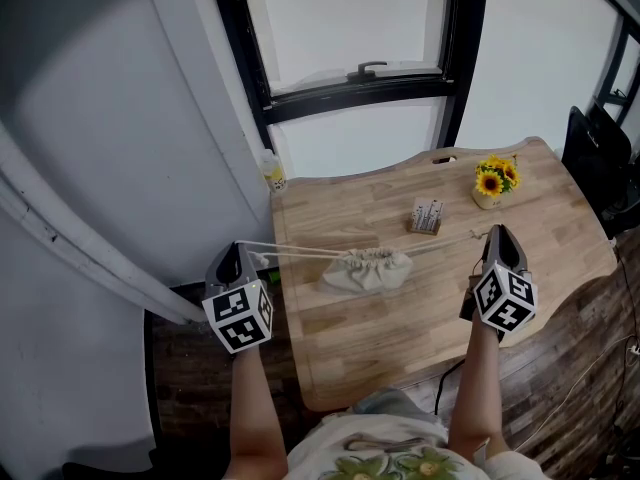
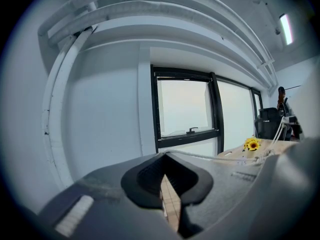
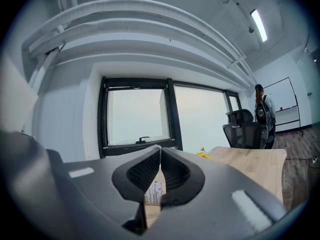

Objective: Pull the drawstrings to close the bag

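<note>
A small beige cloth bag (image 1: 366, 269) lies on the wooden table (image 1: 400, 333), its mouth gathered into tight pleats. Its pale drawstrings run out to both sides, stretched nearly straight. The left drawstring (image 1: 300, 251) ends at my left gripper (image 1: 241, 250), which is off the table's left edge and shut on it. That cord (image 2: 210, 157) also shows in the left gripper view, leaving the closed tips of the left gripper (image 2: 165, 154). The right drawstring (image 1: 448, 242) leads to my right gripper (image 1: 497, 231), shut on its end. In the right gripper view the right gripper (image 3: 160, 148) has its jaws together.
A small pot of sunflowers (image 1: 495, 181) and a little printed box (image 1: 427, 215) stand behind the bag. A yellow-marked cup (image 1: 273, 176) sits at the table's far left corner by the window. A black office chair (image 1: 600, 158) is on the right, and a person (image 3: 262, 111) stands far off.
</note>
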The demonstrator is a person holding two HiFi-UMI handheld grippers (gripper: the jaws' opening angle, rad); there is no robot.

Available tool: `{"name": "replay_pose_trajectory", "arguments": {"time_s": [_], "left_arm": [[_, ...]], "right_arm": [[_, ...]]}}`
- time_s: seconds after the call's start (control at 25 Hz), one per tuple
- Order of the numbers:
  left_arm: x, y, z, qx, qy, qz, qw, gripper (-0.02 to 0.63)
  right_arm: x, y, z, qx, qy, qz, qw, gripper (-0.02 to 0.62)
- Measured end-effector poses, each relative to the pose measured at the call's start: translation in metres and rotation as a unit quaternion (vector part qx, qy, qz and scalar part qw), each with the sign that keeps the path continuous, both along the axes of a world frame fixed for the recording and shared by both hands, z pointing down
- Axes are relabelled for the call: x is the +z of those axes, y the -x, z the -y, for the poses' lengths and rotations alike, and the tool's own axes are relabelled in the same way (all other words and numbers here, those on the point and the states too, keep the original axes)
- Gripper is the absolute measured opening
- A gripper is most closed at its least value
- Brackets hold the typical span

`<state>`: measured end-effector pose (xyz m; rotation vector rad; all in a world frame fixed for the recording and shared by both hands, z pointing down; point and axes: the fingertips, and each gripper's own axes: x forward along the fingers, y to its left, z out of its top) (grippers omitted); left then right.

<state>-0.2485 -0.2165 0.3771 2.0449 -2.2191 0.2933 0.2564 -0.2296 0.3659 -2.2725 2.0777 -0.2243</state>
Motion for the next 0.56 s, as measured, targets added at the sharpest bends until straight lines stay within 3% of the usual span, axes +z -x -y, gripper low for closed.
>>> {"name": "replay_pose_trajectory", "arguments": {"time_s": [0.56], "left_arm": [[-0.0012,0.0028,0.0044,0.001,0.000,0.000,1.0000,0.008]], "right_arm": [[-0.0020,0.0037,0.0018,0.000,0.002,-0.005,1.000,0.011]]}}
